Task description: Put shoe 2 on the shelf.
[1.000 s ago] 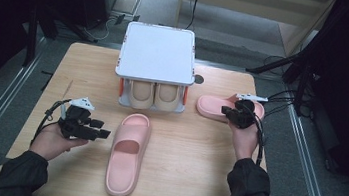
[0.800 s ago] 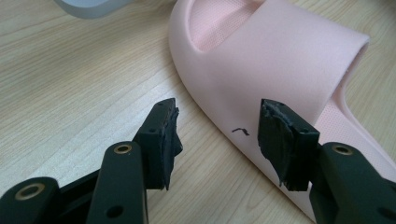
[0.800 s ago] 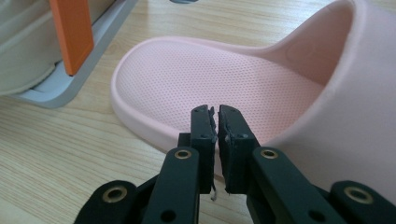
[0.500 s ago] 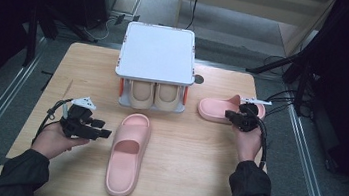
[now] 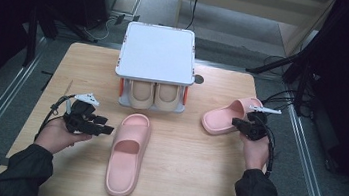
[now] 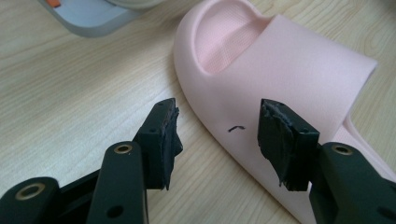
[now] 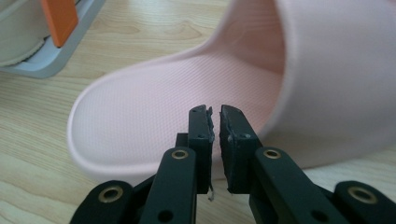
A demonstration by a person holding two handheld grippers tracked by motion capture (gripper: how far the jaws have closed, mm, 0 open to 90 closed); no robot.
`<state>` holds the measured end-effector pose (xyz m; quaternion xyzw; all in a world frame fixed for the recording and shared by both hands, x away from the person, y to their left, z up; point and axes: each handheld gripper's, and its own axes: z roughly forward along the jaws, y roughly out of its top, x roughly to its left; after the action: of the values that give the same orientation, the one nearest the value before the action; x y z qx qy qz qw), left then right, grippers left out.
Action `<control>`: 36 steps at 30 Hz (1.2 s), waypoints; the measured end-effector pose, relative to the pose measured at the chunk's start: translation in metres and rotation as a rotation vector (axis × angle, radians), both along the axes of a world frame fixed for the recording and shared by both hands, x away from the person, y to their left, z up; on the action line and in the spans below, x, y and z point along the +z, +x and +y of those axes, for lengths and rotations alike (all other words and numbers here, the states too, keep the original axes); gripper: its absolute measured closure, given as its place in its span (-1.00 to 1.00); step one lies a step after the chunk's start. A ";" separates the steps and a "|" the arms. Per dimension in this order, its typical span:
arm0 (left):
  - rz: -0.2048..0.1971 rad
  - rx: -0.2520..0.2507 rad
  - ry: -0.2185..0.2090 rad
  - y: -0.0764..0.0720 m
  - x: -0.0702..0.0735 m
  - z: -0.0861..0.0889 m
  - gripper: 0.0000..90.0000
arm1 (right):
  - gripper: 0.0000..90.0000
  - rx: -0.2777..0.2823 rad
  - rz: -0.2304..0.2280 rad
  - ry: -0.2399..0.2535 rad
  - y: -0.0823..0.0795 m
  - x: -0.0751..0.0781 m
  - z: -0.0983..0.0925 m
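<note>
Fingers, left gripper (image 6: pixel 217 135): spread wide, nothing between them; hovering beside the outer edge of the near pink slipper (image 6: pixel 280 79), right-hand finger (image 6: pixel 280 140) over its sidewall, left-hand finger over bare wood.
Fingers, right gripper (image 7: pixel 215 140): pressed almost together, a thin slit remaining, nothing visibly pinched; tips level with the rim of the far pink slipper (image 7: pixel 187 98), whether touching it cannot be told.
Near pink slipper (image 5: pixel 128 153): flat on the wooden table (image 5: pixel 187 180), centre front, just right of the left gripper (image 5: pixel 100 128).
Far pink slipper (image 5: pixel 225 117): at the table's right, angled, against the right gripper (image 5: pixel 239 126).
Shoe rack (image 5: pixel 157 55): white top, table rear; beige pair (image 5: pixel 155 95) on its lower shelf.
</note>
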<state>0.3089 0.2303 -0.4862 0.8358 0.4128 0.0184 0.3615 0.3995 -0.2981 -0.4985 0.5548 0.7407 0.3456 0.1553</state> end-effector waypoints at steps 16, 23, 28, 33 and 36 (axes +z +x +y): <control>-0.006 0.012 -0.034 0.004 0.005 0.005 0.01 | 0.06 -0.033 -0.070 0.032 -0.024 0.018 -0.010; -0.008 0.018 -0.022 0.007 0.004 0.003 0.02 | -0.15 -0.126 -0.043 0.005 -0.010 0.003 -0.016; -0.009 0.016 -0.014 0.008 0.004 0.003 0.02 | -0.17 -0.202 -0.043 0.006 -0.001 -0.004 -0.020; -0.008 0.026 -0.017 0.007 0.004 0.006 0.02 | -0.14 -0.232 -0.032 -0.019 0.007 -0.011 -0.022; -0.011 0.033 -0.016 0.005 0.004 0.008 0.03 | -0.09 -0.240 -0.036 -0.013 0.009 -0.012 -0.024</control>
<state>0.3143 0.2380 -0.4827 0.8259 0.4248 0.0259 0.3700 0.4086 -0.3217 -0.5106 0.6323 0.6680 0.3298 0.2125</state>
